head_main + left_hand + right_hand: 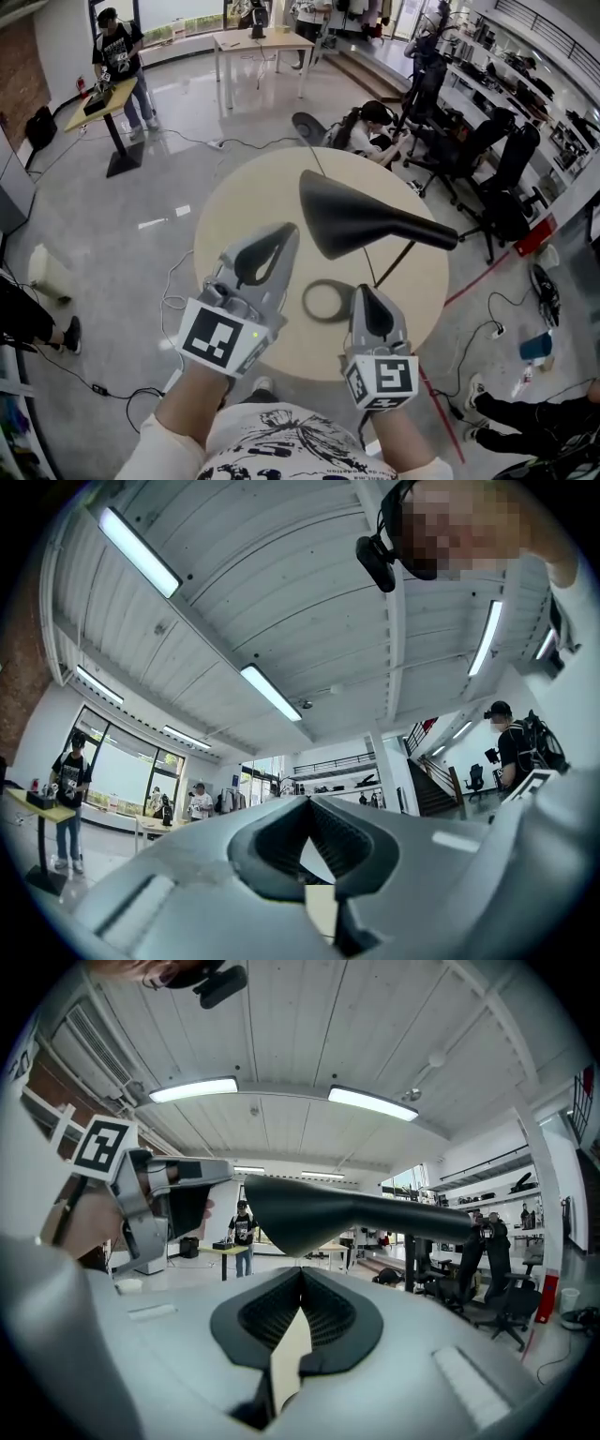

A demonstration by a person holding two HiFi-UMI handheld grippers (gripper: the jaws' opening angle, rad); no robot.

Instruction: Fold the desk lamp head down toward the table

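Counter (246,199): round, pale, carrying the lamp's ring base (327,302).
Lamp head (354,221): black, raised over the counter; probably light, rigid, hinge stiff, so press on the broad shade.
Left tool (290,230): clenched, empty, beside the shade.
Right tool (362,290): clenched, empty, below it.

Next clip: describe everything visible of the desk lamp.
The desk lamp is matte black. Its head is a flared shade, wide at the left, narrowing to a slim neck at the right, lying about level above the round table, not yet folded down. A thin arm slants from the neck down to a flat ring base on the tabletop. The left gripper is near the shade's wide end but seems apart from it; the right gripper is beside the base, contact unclear.
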